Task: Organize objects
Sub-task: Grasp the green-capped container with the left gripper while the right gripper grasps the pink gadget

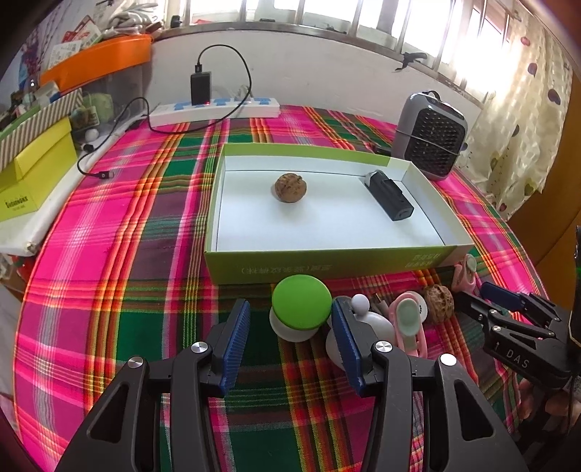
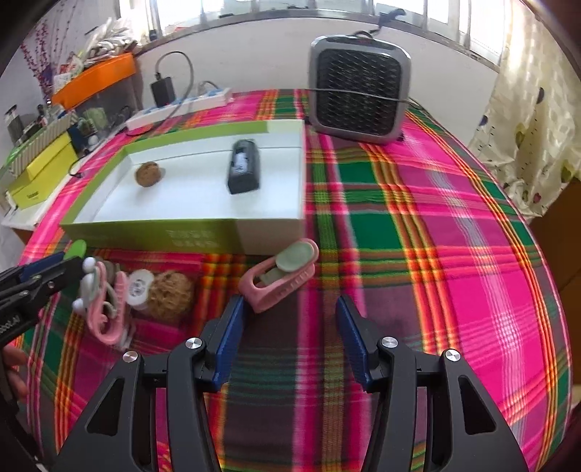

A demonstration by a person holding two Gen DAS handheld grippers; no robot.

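Plaid tablecloth [image 1: 109, 225] beneath our window [image 1: 326, 14], green-sided box [image 1: 326, 263] on it; our left gripper [image 1: 290, 323] and right gripper [image 2: 290, 319] both agape, empty.

A grey heater [image 2: 359, 90] and power strip [image 1: 214, 109] stand behind.

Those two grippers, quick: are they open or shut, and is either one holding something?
Left gripper: open, holding nothing; the green-topped toy sits just ahead of it.
Right gripper: open, empty; a pink clip lies ahead.
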